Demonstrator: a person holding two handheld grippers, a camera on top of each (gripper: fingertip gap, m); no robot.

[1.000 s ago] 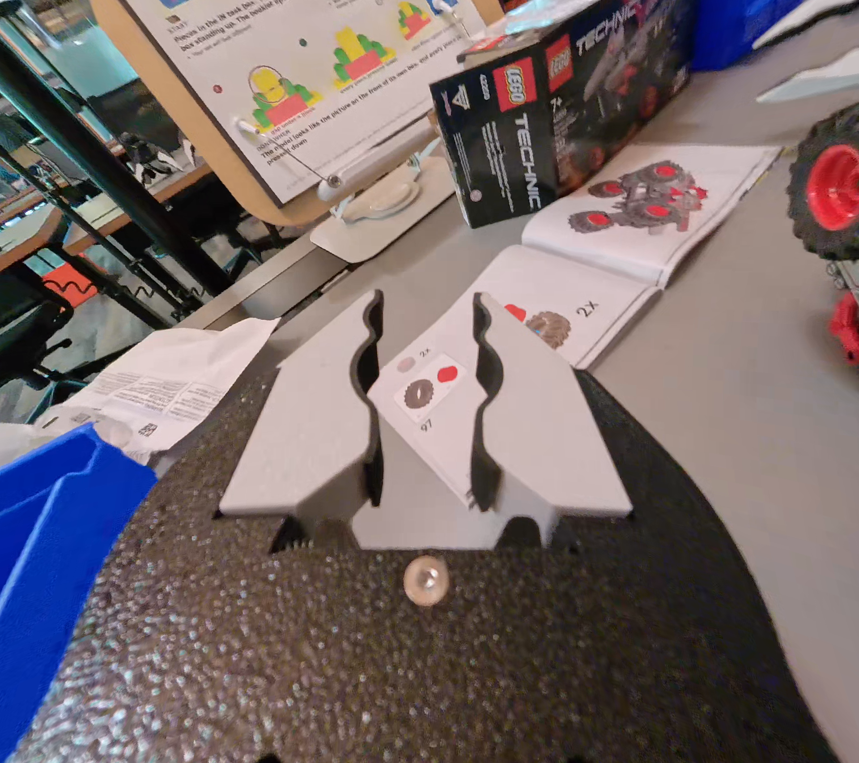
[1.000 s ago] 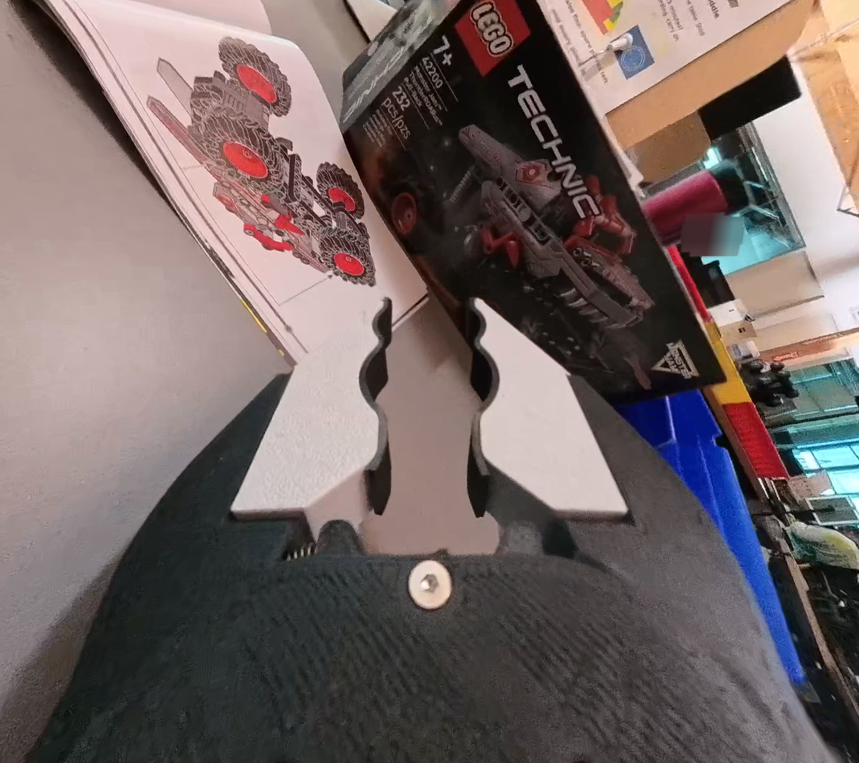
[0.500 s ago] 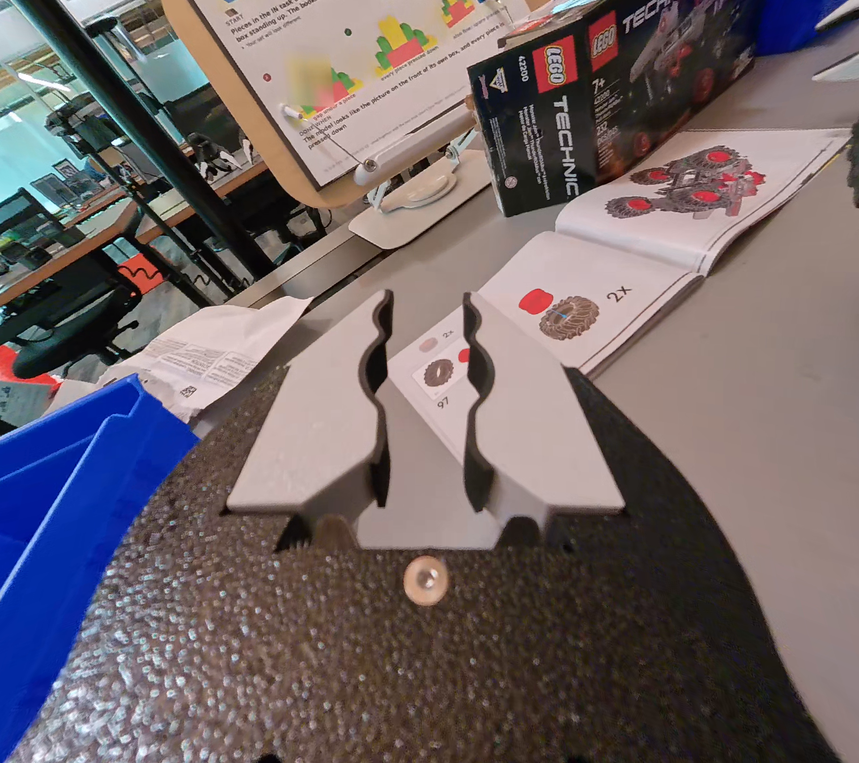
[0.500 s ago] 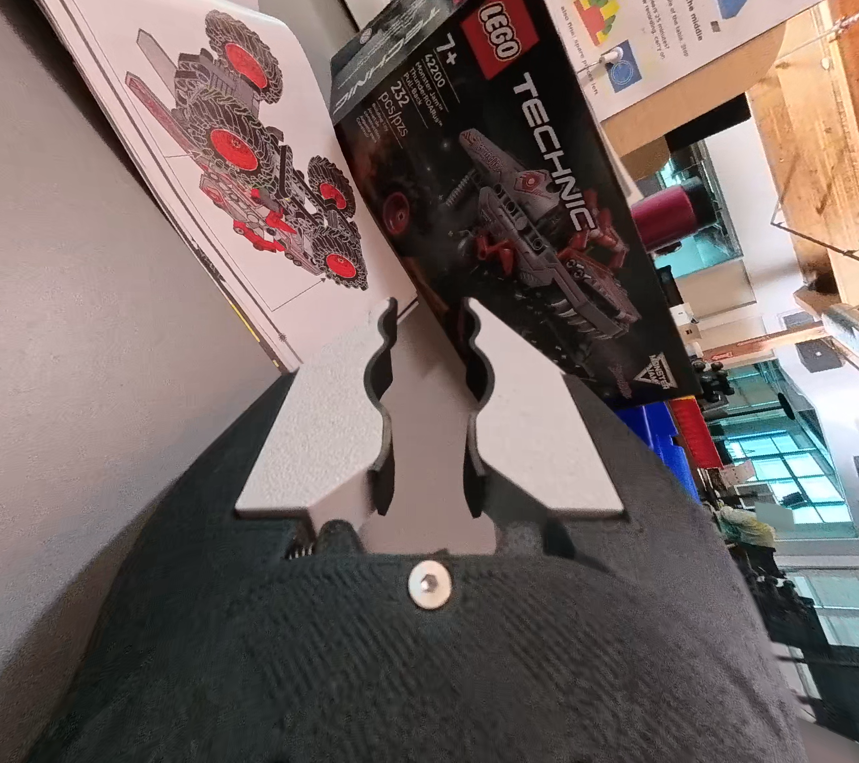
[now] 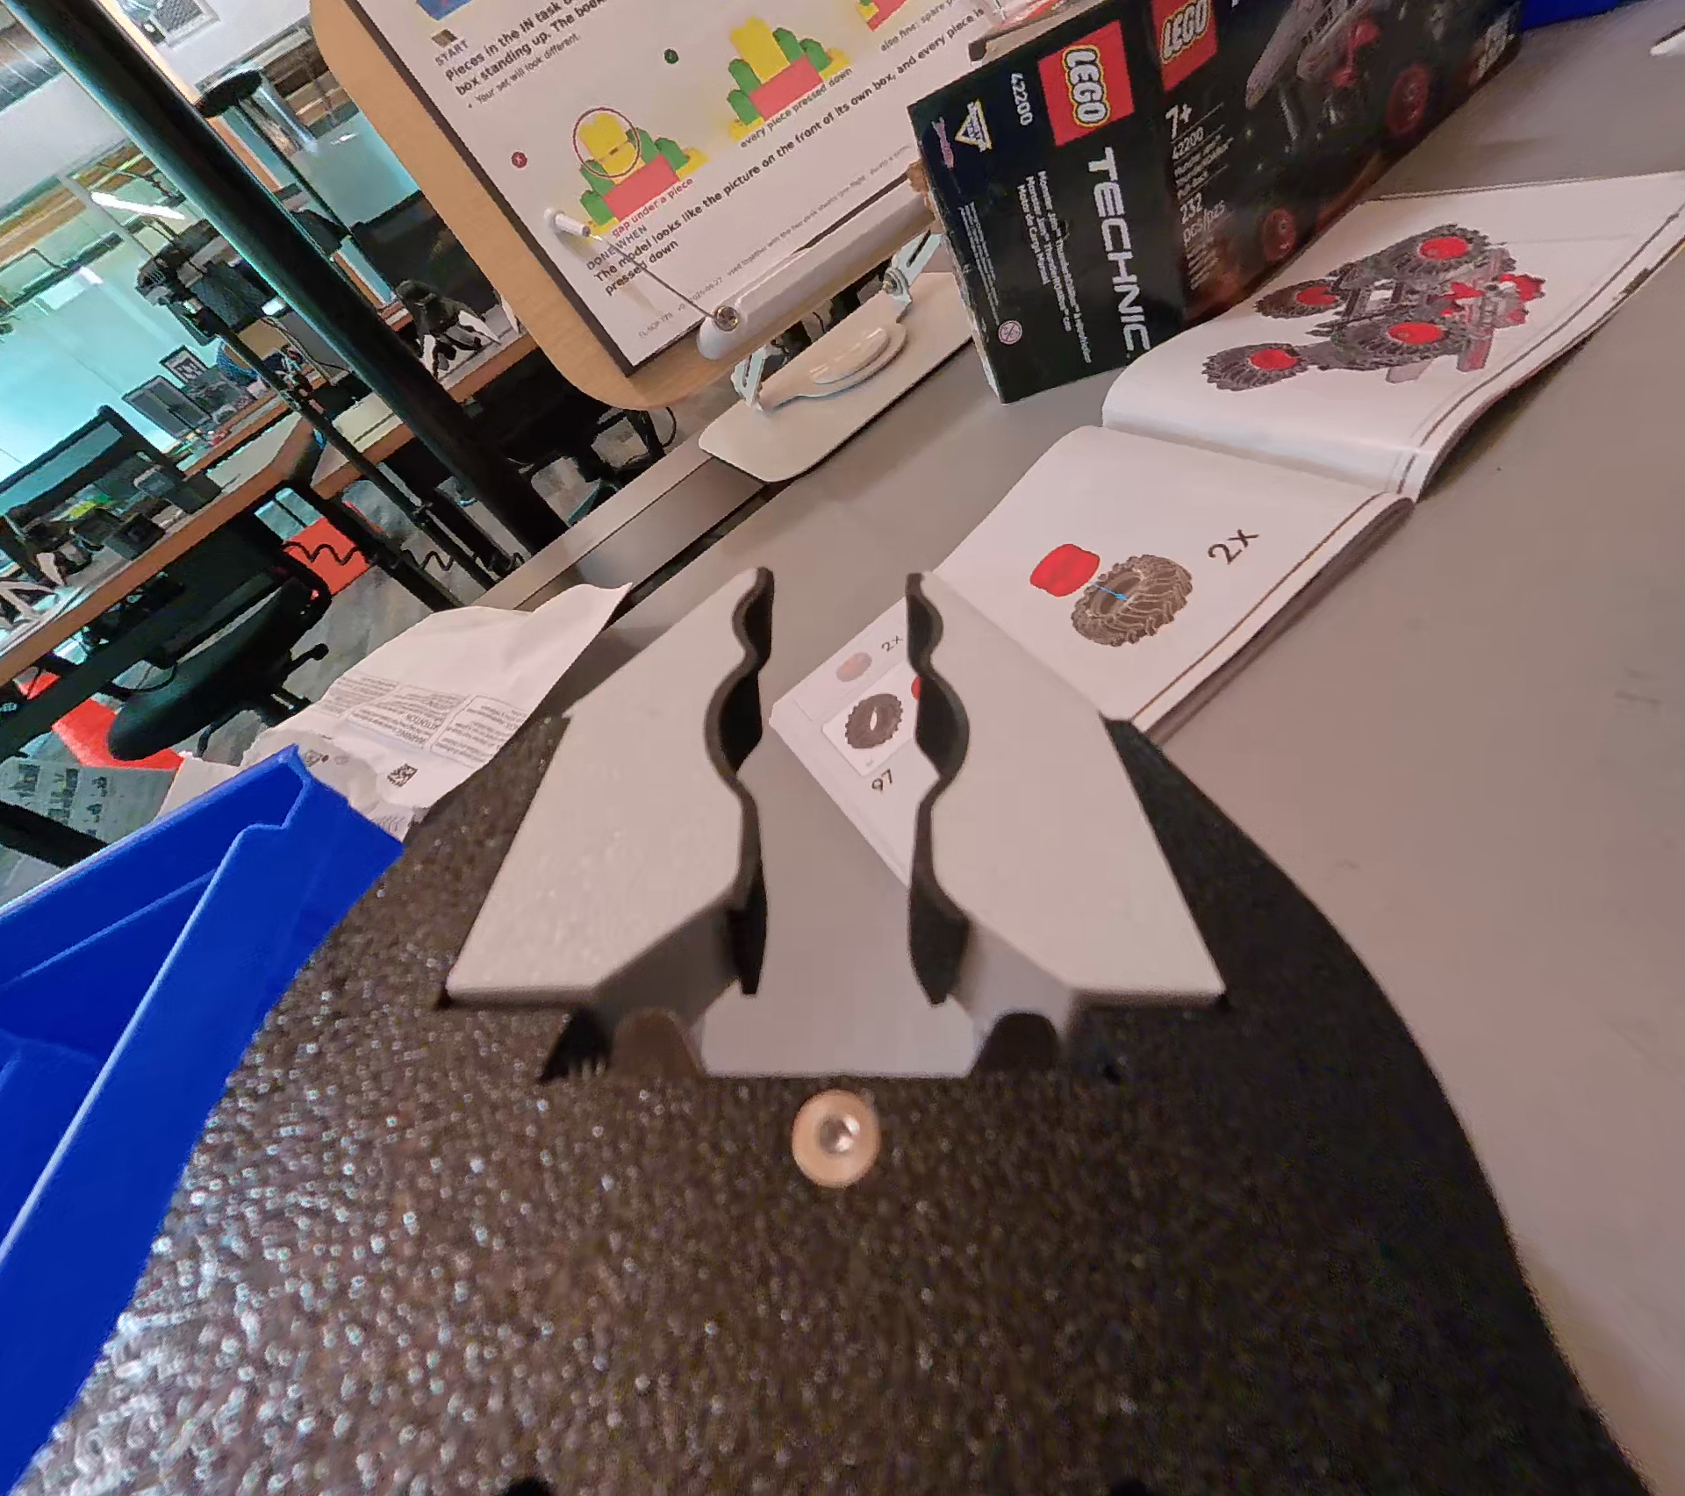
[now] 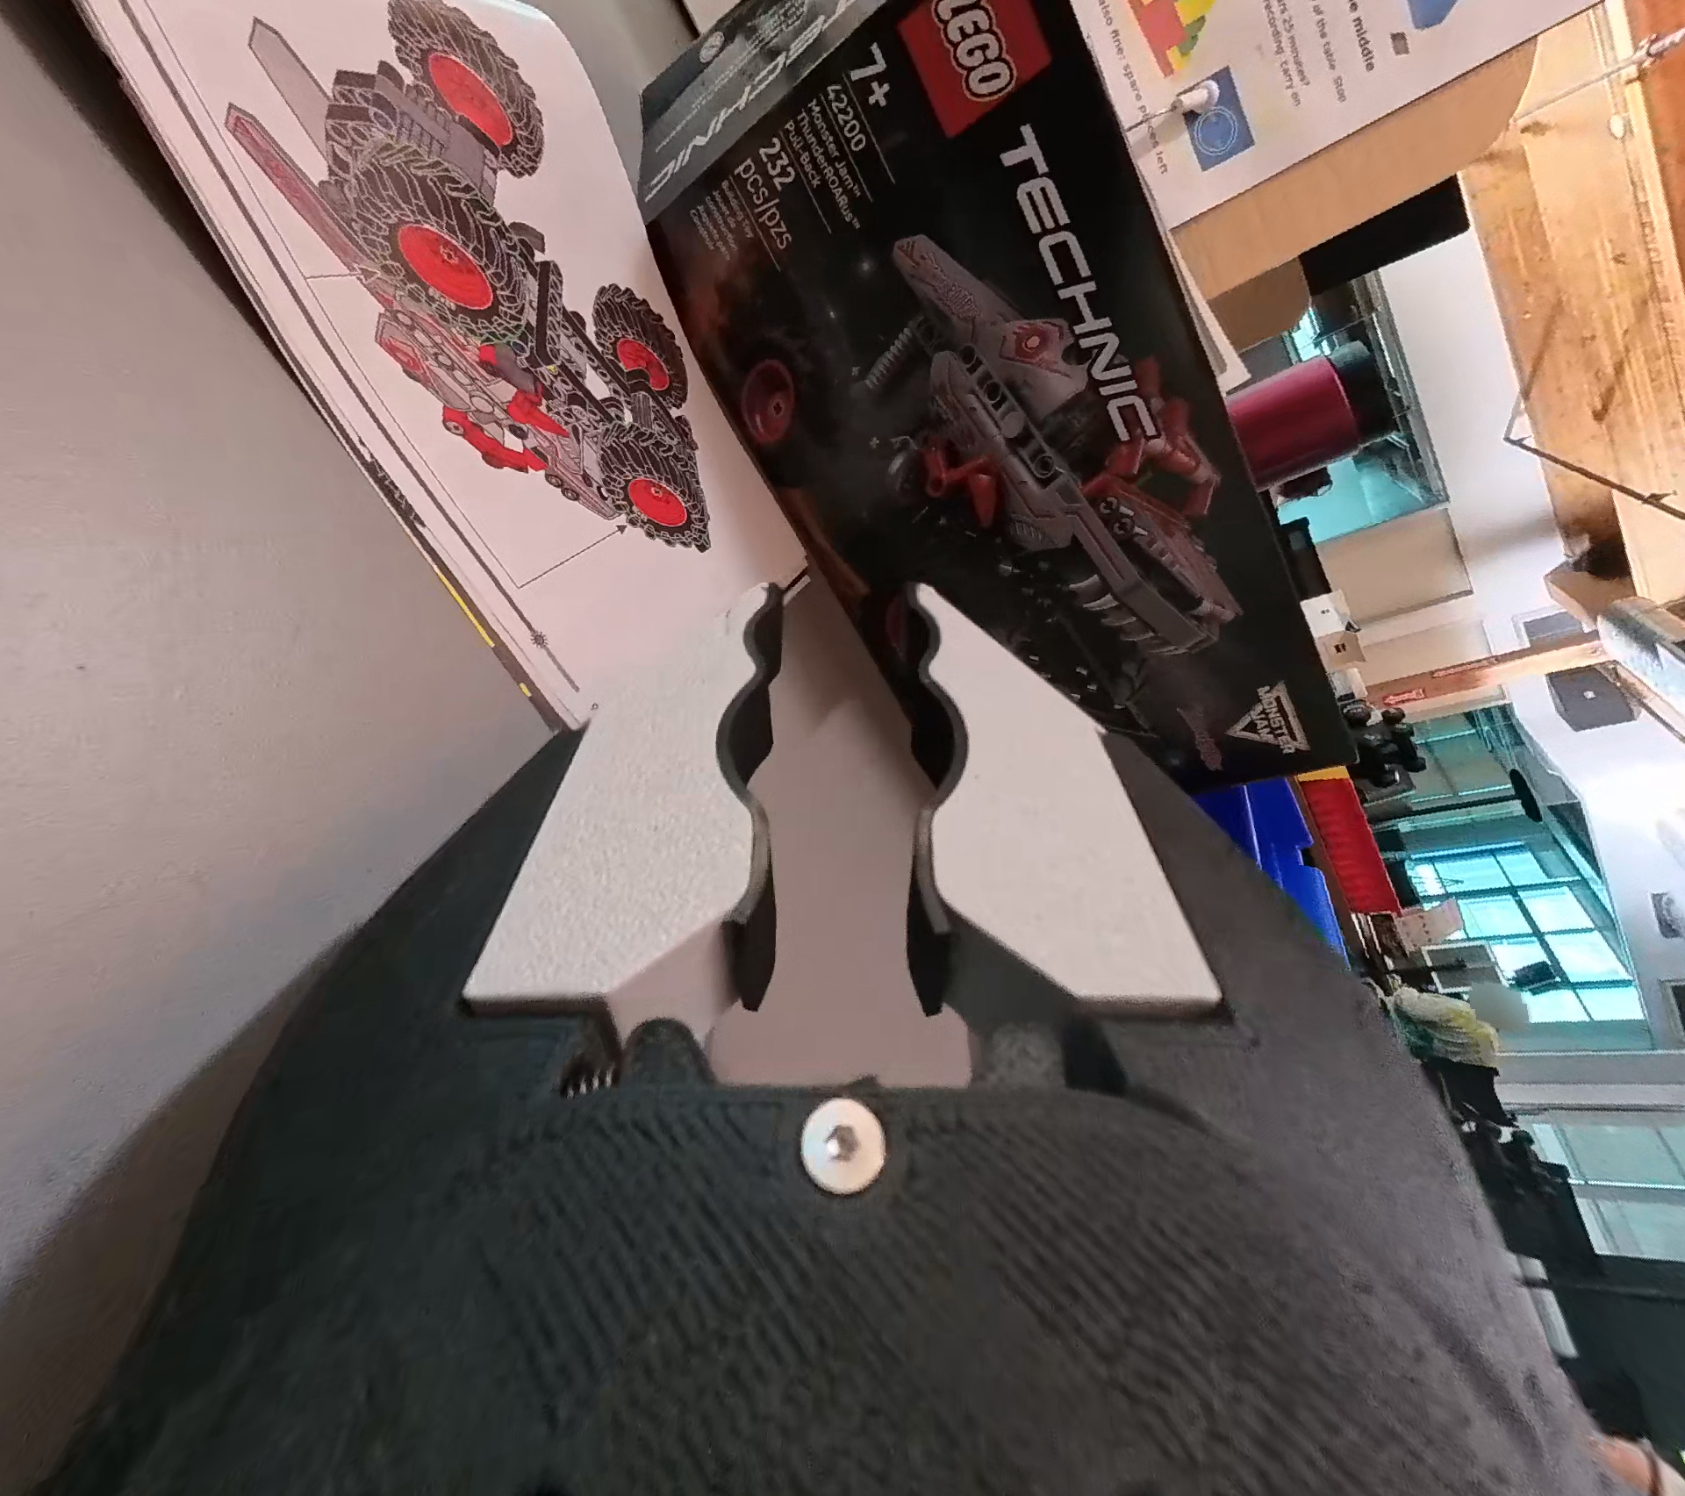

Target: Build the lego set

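My left gripper (image 5: 839, 595) is open and empty, low over the grey table (image 5: 1422, 860), its tips above the near corner of the open instruction booklet (image 5: 1185, 541). The black set box (image 5: 1176, 176) stands behind the booklet. My right gripper (image 6: 843, 604) is open and empty, rolled on its side, pointing at the foot of the same box (image 6: 957, 358), with the booklet page (image 6: 410, 194) showing the wheeled model to its left. No loose pieces or built model show in either view.
A blue bin (image 5: 137, 996) sits at the left gripper's near left, with crumpled white paper bags (image 5: 438, 705) beside it. An instruction poster on a white stand (image 5: 693, 85) stands behind the box. More blue bins (image 6: 1276, 841) lie beyond the box. The grippers' ends are close to 35 centimetres from one another.
The left gripper has drawn back and swung left; the red-wheeled model at the right edge has left its view and the blue bin looms larger. The right gripper has tilted slightly.
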